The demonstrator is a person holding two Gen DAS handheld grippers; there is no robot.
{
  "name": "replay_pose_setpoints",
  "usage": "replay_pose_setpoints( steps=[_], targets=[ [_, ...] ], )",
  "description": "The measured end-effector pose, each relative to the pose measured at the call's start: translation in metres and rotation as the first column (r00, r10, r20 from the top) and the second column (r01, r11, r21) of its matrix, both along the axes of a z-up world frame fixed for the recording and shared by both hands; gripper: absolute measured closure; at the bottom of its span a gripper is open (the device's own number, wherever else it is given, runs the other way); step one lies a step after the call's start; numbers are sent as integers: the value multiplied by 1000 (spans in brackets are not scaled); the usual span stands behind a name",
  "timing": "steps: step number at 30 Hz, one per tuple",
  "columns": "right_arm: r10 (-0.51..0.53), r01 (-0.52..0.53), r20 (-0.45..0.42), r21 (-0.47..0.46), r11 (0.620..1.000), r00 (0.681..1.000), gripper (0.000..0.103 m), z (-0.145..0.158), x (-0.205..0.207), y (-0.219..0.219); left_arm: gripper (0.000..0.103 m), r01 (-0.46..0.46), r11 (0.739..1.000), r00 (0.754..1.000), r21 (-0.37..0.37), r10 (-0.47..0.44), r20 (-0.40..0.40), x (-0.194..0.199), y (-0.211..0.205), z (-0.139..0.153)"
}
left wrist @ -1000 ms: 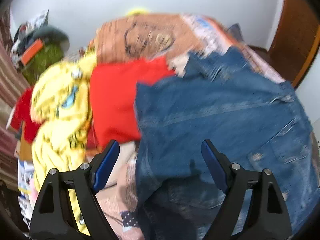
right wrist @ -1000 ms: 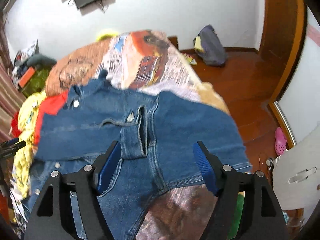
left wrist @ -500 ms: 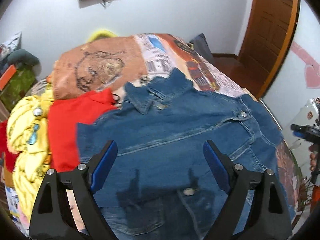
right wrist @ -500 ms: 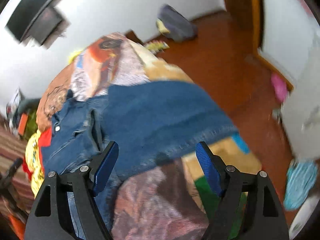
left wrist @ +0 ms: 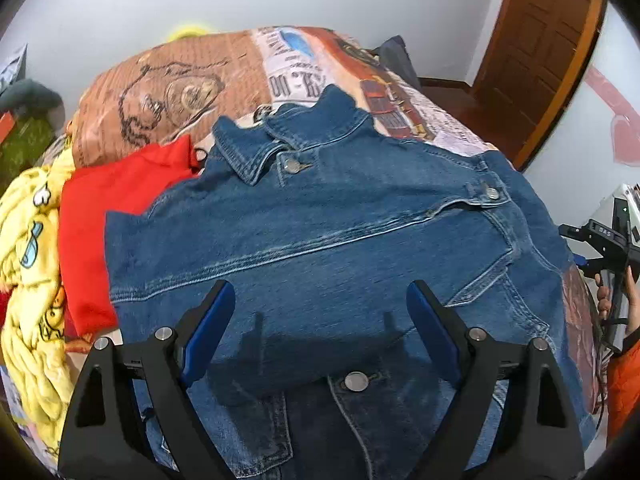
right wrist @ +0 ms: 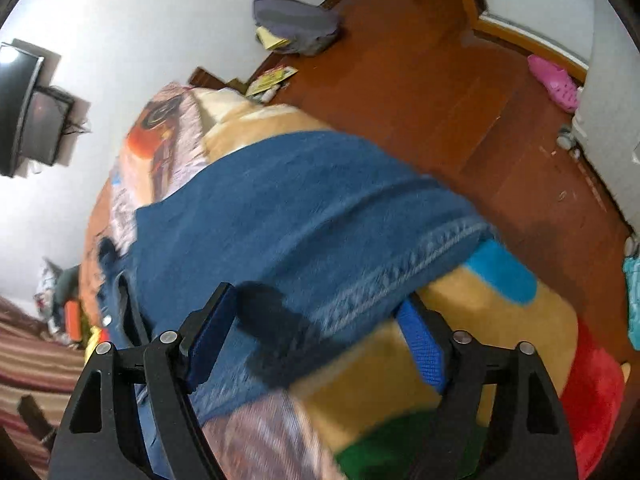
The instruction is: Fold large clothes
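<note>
Bedroom: white walls, wood door (left wrist: 548, 52), red-brown floor (right wrist: 420, 80); bed w/ printed blanket (left wrist: 180, 80) is the work surface.
Jacket: denim jacket (left wrist: 320, 220) lies spread on blanket, front up, collar (left wrist: 256, 148) toward far wall; buttons visible.
Progress: early, by my read. Jacket laid out roughly flat but no fold seen yet; sleeves + body folds all left. Red garment (left wrist: 92, 216) + yellow garment (left wrist: 28, 240) piled at its left, unfolded.
Left gripper (left wrist: 320, 328): jaws wide apart, nothing pinched; hovers over jacket's lower front, shadow on denim.
Right gripper (right wrist: 316, 336): jaws apart, over the stitched denim edge (right wrist: 400, 268) at bed's side; denim lies betw. the fingers but pads not pressing, no grip. Frame blurred.
Left view only: whole jacket layout, collar, other clothes, door; also right gripper seen from outside at far right edge, w/ person's hand (left wrist: 624, 292) on it.
Right view only: jacket edge hanging near blanket's side, floor, pink shoe (right wrist: 554, 80), grey bundle (right wrist: 296, 24) by wall, wall TV (right wrist: 24, 104).
</note>
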State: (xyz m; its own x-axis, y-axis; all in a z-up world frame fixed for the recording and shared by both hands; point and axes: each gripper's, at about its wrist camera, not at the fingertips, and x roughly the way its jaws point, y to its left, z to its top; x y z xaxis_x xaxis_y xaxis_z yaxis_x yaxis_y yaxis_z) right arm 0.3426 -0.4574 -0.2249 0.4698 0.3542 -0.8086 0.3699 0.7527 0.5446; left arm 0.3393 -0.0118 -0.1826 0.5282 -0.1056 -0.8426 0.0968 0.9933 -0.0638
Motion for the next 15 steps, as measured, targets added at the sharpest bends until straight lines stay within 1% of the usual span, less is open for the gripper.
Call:
replay_pose_setpoints(
  steps=[1,2,3,4,5,6,8,9,10,12,15],
  targets=[
    [-3,3,-2,-19,1000,1000,28,0,4,2,16,-9,1000,1000,-1,9,-5,0,2,-2],
    [-10,10,0,-39,999,1000,33,0,8,3,16,-15,1000,1000,-1,15,-8,1,4,-3],
    [-15,15,2,-53,998,1000,42,1,9,0,16,-24,1000,1000,-3,24,-12,0,7,-4],
    [-23,23,-1,-68,997,1000,47,2,10,-1,16,-31,1000,999,-6,30,-15,0,9,-5],
    [-34,34,0,-80,996,999,56,4,12,-2,16,-35,999,999,-7,35,-18,-1,11,-6],
    [-42,42,1,-90,995,999,71,6,13,-4,16,-39,999,999,-6,39,-20,-2,12,-7],
    [-54,54,5,-107,993,999,80,11,13,-6,16,-43,999,999,-2,43,-18,-5,15,-6],
    [-52,54,16,-104,993,999,84,15,13,-6,16,-44,999,999,3,44,-13,-7,15,-5],
    [-48,50,26,-107,993,999,86,18,14,-5,16,-44,999,999,7,44,-9,-9,16,-4],
    [-26,36,72,-140,989,997,91,36,11,0,16,-44,999,999,20,43,5,-13,17,0],
    [16,13,158,-175,985,987,92,72,8,11,16,-41,999,999,19,40,20,-19,19,6]
  ],
)
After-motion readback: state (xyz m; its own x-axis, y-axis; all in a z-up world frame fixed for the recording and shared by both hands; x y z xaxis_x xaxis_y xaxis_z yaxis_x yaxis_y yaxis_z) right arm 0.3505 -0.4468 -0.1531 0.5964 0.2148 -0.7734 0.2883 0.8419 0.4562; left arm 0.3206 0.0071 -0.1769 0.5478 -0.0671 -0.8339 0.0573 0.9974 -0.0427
